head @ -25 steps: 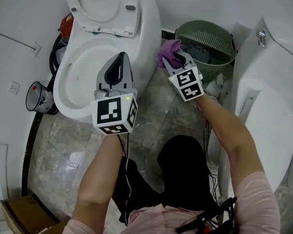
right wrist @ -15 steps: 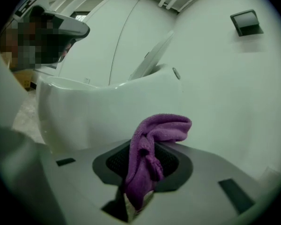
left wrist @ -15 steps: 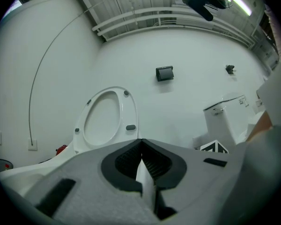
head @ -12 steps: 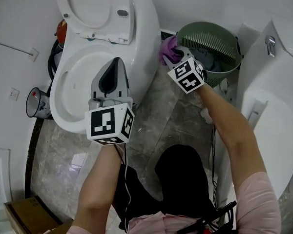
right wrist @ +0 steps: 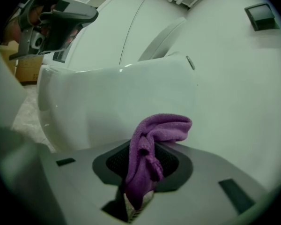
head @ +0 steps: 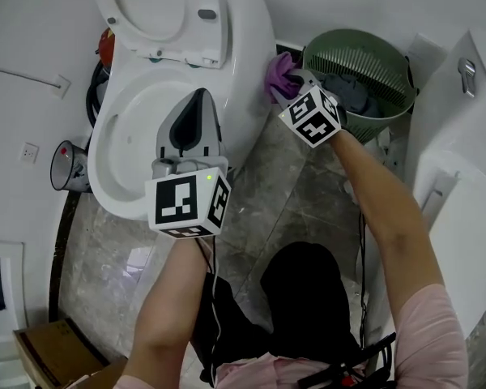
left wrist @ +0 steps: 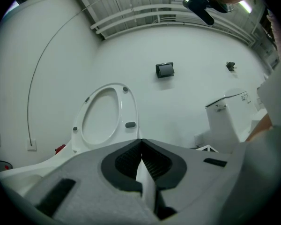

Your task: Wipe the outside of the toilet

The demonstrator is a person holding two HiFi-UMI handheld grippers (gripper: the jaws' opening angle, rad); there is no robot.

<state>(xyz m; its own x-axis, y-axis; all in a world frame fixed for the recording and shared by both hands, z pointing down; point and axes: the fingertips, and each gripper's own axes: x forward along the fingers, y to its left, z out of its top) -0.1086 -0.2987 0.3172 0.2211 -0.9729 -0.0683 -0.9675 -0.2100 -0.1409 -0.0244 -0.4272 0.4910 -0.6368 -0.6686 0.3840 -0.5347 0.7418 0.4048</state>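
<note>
"When you look down, what has your right claw (head: 290,83) (right wrist: 140,172) got?"

"It squeezes the soft purple cloth (head: 279,74) (right wrist: 152,135) at one o'clock, just beside the shiny white toilet (head: 245,55) (right wrist: 112,102), on its outside. My left claw (head: 200,93) (left wrist: 141,146) is closed on nothing, over the rim at eleven o'clock."

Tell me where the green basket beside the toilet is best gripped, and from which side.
Probably the rim, from above: the basket stands upright, open-topped, so one jaw can go inside its thin slatted wall, one outside. The right tongs are shut on the purple cloth, so the shut, empty left tongs would have to open for it.
</note>
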